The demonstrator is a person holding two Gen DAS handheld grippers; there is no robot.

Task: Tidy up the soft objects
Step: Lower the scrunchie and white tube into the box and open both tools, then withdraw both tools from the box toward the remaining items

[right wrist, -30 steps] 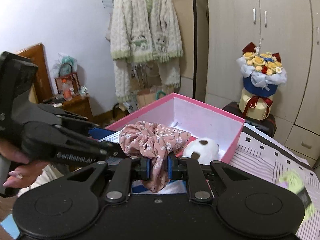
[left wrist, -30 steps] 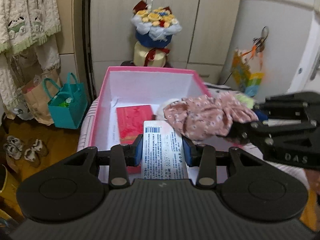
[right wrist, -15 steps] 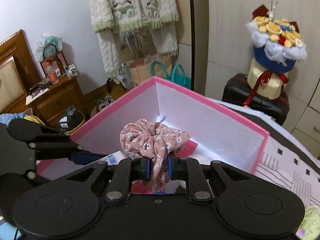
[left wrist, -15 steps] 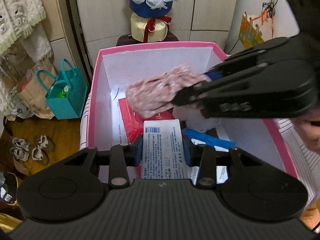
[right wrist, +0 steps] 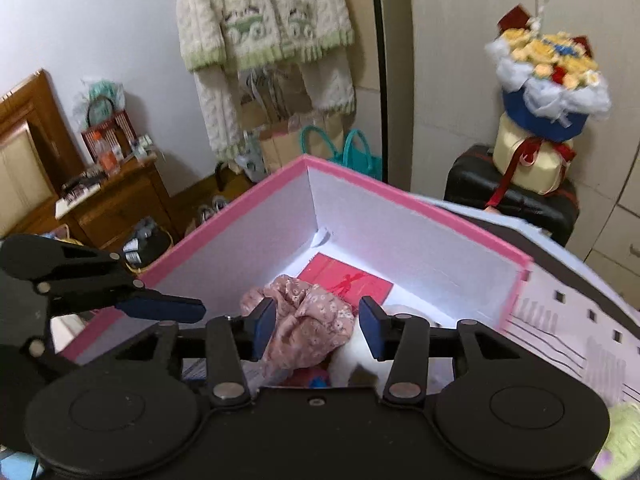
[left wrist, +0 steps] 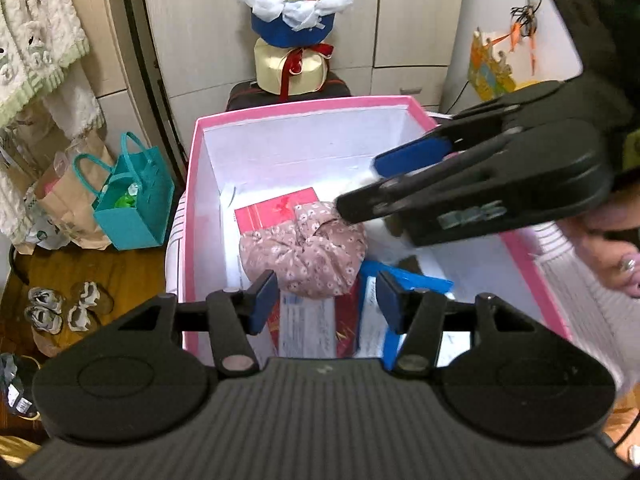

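A pink floral cloth (left wrist: pixel 306 258) lies loose inside the pink box (left wrist: pixel 192 184), on a red packet (left wrist: pixel 276 210). It also shows in the right wrist view (right wrist: pixel 308 328). My left gripper (left wrist: pixel 324 304) is open and empty above the box's near side; a white labelled packet (left wrist: pixel 306 326) lies below it beside a blue packet (left wrist: pixel 404 280). My right gripper (right wrist: pixel 316 326) is open just above the cloth, and shows from the right in the left wrist view (left wrist: pixel 384 184). A white plush toy (right wrist: pixel 360 364) lies beside the cloth, mostly hidden.
A flower bouquet (left wrist: pixel 294 28) stands on a dark suitcase (right wrist: pixel 516 196) behind the box. A teal bag (left wrist: pixel 132 204) and shoes (left wrist: pixel 60 312) sit on the floor at left. A wooden cabinet (right wrist: pixel 100 208) stands further left. A pale green soft item (right wrist: pixel 624 428) lies on the striped bedding at right.
Both grippers have opened. The right let go of the floral cloth, which now lies in the box. The left let go of the white packet, which now lies in the box.
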